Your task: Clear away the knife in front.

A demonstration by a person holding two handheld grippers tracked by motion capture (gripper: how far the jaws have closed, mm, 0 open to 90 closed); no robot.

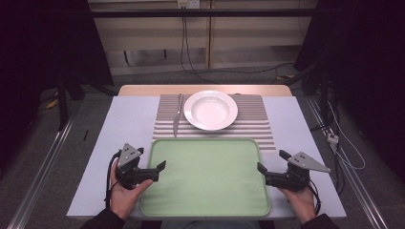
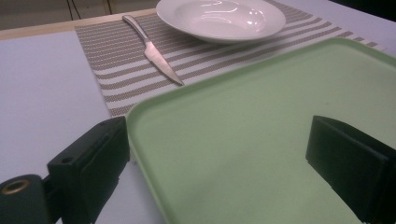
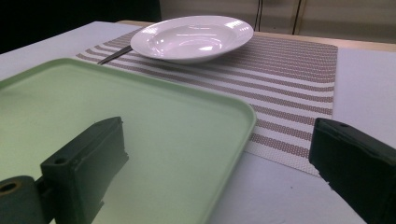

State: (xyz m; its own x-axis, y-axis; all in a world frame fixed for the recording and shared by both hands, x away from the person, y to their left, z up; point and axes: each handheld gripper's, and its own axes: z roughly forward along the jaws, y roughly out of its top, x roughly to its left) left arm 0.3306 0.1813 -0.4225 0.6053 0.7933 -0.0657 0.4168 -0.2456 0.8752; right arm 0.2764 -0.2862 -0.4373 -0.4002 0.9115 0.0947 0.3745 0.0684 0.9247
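Note:
An empty pale green tray (image 1: 205, 140) lies at the table's near middle. My left gripper (image 1: 158, 170) is open at the tray's left edge. In the left gripper view (image 2: 219, 140) one jaw stands outside the rim (image 2: 140, 112) and the other over the tray. My right gripper (image 1: 272, 161) is open at the tray's right edge. In the right gripper view (image 3: 219, 135) it straddles the rim (image 3: 247, 119) the same way. Beyond the tray, a white deep plate (image 1: 210, 109) (image 2: 219, 18) (image 3: 191, 37) and a steel knife (image 1: 177, 117) (image 2: 154, 53) (image 3: 114, 54) rest on a striped placemat (image 1: 258, 119).
The placemat (image 2: 224, 56) (image 3: 289, 70) runs under the tray's far edge. Bare white tabletop (image 1: 129, 124) lies to both sides. A wooden strip (image 1: 143, 89) edges the table's back. Cables (image 1: 188, 57) trail on the floor behind, and metal rails (image 1: 43, 167) flank the table.

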